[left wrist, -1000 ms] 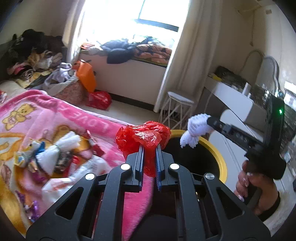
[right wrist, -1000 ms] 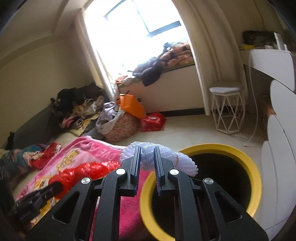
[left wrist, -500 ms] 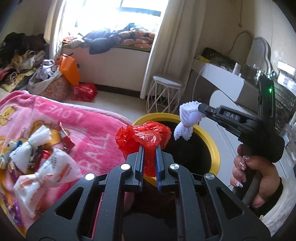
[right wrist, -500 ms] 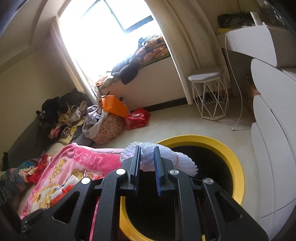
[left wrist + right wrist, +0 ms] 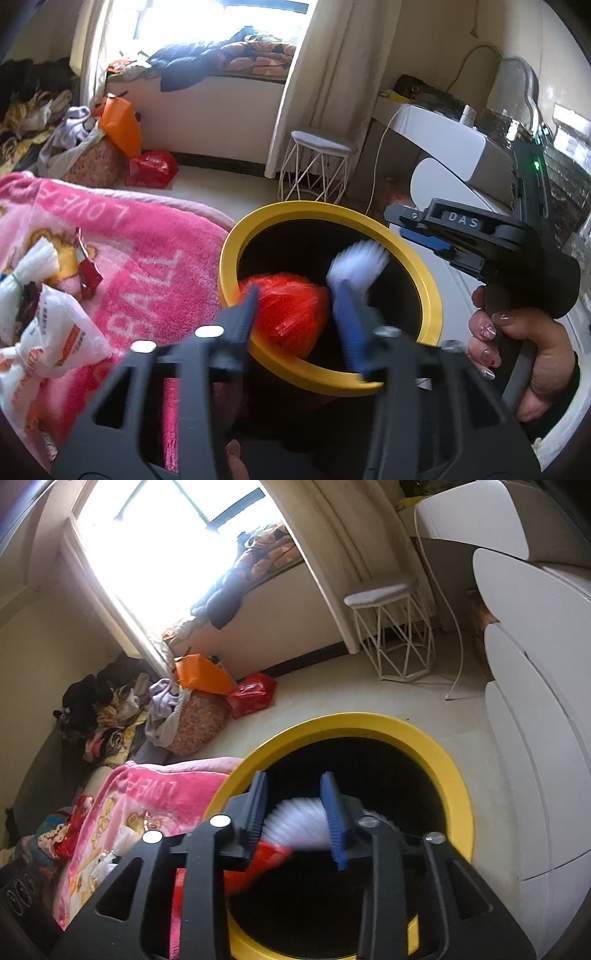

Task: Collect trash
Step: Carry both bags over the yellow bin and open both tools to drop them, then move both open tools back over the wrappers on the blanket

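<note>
Trash: crumpled red plastic bag (image 5: 291, 310) and white pleated paper wrapper (image 5: 356, 264), both blurred over the mouth of the yellow-rimmed black bin (image 5: 424, 273), apparently dropping in. Left gripper (image 5: 299, 321) jaws spread wide, gripping nothing. Right gripper (image 5: 295, 812) also wide open, wrapper loose between its fingers, not pinched. More trash on the pink fleece blanket (image 5: 147, 258): white printed plastic bag (image 5: 55, 339), small red wrapper (image 5: 86, 271). Judged light, soft, crinkly and a bit slippery; pinch a bunched fold or knot, not a flat face.
</note>
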Action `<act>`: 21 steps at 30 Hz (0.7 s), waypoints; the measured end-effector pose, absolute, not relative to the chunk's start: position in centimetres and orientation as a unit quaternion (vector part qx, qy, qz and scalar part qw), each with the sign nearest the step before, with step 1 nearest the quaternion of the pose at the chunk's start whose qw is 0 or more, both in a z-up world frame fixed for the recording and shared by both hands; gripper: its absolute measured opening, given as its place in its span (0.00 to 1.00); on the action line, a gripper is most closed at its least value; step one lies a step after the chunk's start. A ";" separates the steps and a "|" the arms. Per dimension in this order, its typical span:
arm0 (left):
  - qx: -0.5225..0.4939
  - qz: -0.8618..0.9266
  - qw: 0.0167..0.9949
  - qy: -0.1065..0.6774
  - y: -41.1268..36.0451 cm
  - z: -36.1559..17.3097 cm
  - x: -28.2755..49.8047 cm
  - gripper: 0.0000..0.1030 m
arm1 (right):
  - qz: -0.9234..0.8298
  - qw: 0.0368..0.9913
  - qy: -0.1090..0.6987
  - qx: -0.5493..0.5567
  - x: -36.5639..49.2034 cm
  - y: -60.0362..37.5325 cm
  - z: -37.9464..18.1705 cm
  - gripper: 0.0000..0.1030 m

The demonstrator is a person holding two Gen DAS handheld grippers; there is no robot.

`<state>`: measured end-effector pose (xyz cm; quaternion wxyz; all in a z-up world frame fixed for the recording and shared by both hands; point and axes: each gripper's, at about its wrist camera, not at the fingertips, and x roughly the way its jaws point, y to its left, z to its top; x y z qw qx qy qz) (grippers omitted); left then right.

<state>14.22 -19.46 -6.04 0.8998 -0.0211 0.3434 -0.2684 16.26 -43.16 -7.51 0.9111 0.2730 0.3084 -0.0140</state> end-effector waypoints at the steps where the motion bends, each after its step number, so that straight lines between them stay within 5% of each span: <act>1: -0.027 -0.265 0.901 0.342 -19.2 -6.0 14.2 0.53 | -0.018 0.913 0.307 0.269 16.3 -43.1 -7.5 0.39; 7: -0.047 -0.245 0.912 0.326 -17.1 -4.8 13.5 0.90 | -0.029 0.923 0.305 0.232 16.4 -41.7 -7.2 0.53; 21: -0.077 -0.180 0.938 0.285 -11.8 -2.4 11.6 0.90 | 0.026 0.943 0.290 0.160 15.9 -36.0 -5.7 0.69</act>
